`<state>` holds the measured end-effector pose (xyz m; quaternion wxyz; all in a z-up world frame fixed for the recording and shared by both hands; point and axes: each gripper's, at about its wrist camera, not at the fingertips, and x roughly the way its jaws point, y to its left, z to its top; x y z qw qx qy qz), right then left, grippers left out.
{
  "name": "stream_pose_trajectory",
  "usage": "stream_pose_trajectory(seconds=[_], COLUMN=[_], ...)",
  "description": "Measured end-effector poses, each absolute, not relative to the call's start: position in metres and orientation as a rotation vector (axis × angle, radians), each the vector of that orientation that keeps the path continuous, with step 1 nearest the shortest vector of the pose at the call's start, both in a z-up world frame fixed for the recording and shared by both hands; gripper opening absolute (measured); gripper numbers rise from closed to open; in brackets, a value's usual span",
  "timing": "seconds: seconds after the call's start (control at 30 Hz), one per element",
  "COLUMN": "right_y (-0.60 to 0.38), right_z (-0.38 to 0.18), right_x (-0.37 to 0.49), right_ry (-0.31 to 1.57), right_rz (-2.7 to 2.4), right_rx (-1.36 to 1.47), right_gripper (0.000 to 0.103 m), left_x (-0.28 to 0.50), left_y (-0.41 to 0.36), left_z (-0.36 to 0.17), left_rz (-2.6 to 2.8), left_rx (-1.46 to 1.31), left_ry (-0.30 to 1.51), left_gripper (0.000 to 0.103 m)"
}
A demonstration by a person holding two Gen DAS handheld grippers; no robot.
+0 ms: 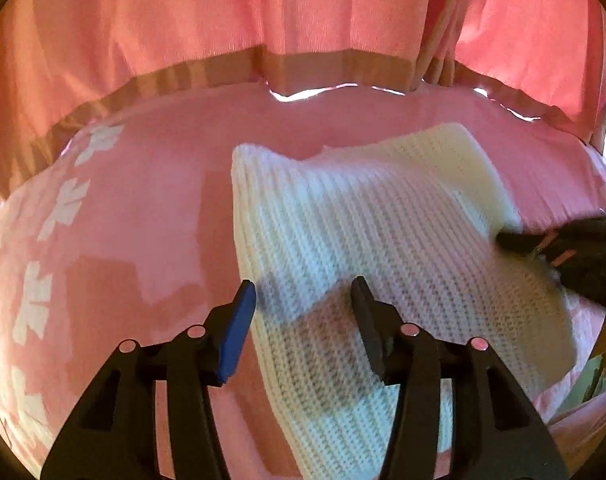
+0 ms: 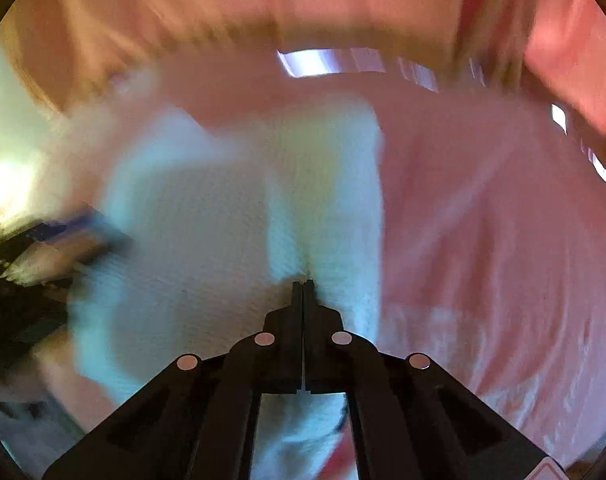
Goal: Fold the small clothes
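A white ribbed knit garment [image 1: 363,232] lies partly folded on a pink cloth-covered surface [image 1: 155,208]. My left gripper [image 1: 303,296] is open and empty, its jaws wide apart just above the garment's near left edge. My right gripper [image 2: 303,285] is shut on a fold of the white knit garment [image 2: 207,248], which bunches up in front of its tips; this view is blurred by motion. The right gripper also shows in the left wrist view [image 1: 507,238] at the garment's right edge. The left gripper shows dark and blurred at the left of the right wrist view [image 2: 83,236].
A pink curtain [image 1: 263,12] with a brown hem band hangs behind the surface. White leaf-shaped prints [image 1: 67,204] run along the left side of the pink cloth. Bright window light shows under the curtain hem [image 1: 303,94].
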<state>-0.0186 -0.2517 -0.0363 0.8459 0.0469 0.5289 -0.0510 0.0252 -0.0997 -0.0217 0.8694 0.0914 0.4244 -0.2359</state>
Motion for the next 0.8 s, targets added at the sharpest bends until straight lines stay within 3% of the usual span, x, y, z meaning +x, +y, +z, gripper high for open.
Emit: stream_pose_trajectory(seconds=[0.17, 0.3, 0.53, 0.8], right_y=[-0.251, -0.251, -0.255, -0.253], right_z=[-0.007, -0.034, -0.008, 0.006], right_x=[-0.030, -0.024, -0.037, -0.047], right_ry=[1.022, 1.099, 1.016, 0.949], right_rz=[-0.085, -0.110, -0.103, -0.214], right_rx=[0.159, 0.120, 0.209, 0.102], right_gripper=[0.000, 0.000, 0.000, 0.008], left_x=[0.024, 0.024, 0.021, 0.022], left_y=[-0.102, -0.102, -0.103, -0.096], left_z=[-0.026, -0.027, -0.025, -0.016], left_rz=[-0.482, -0.486, -0.471, -0.479], left_rx=[0.192, 0.190, 0.194, 0.142], left_ry=[0.894, 0.896, 0.888, 0.878], left_gripper=[0.050, 0.052, 0.051, 0.051])
